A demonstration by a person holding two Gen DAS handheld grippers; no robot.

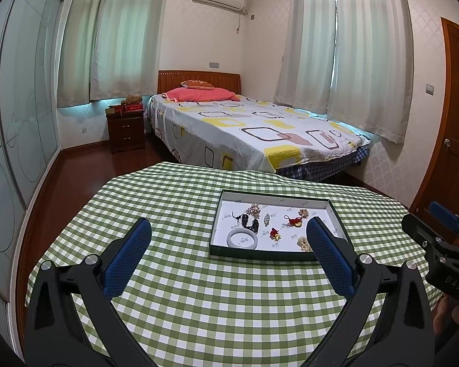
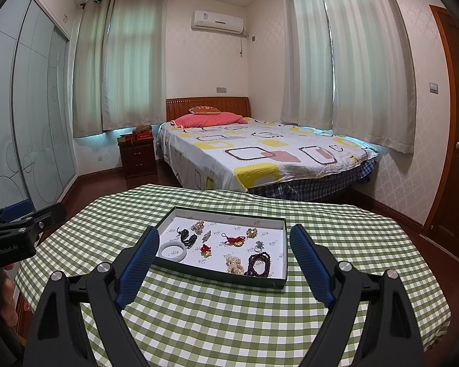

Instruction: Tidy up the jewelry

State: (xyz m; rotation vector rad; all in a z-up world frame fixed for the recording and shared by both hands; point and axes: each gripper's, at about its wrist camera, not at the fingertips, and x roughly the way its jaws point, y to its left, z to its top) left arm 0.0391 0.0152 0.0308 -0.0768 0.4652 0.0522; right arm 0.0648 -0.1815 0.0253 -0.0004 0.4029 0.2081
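Green and white checked cloth (image 2: pixel 229 321) covers a table in a bedroom. Behind it stands a bed (image 2: pixel 260 153) with a white sheet that has yellow and brown squares on it, and a pink pillow (image 2: pixel 208 120) at its head. Long pale curtains (image 2: pixel 367 76) hang by the windows.

On the cloth sits a flat dark green tray (image 2: pixel 278 284) with a white floor. All the jewelry lies inside it. A white bangle (image 2: pixel 172 250) lies at the near left corner. Dark red beads (image 2: pixel 258 264) lie in a coil near the front right, with a pale bead bunch (image 2: pixel 234 265) just beside them. A small red and gold charm (image 2: pixel 205 250) lies in the middle.

The left gripper (image 1: pixel 228 246) hangs over the cloth, near the tray. Its blue fingers (image 1: pixel 128 257) stand wide apart and hold nothing. The right gripper (image 2: pixel 223 261) hangs near the tray too. Its blue fingers (image 2: pixel 139 269) are also wide apart, with nothing pinched between them.
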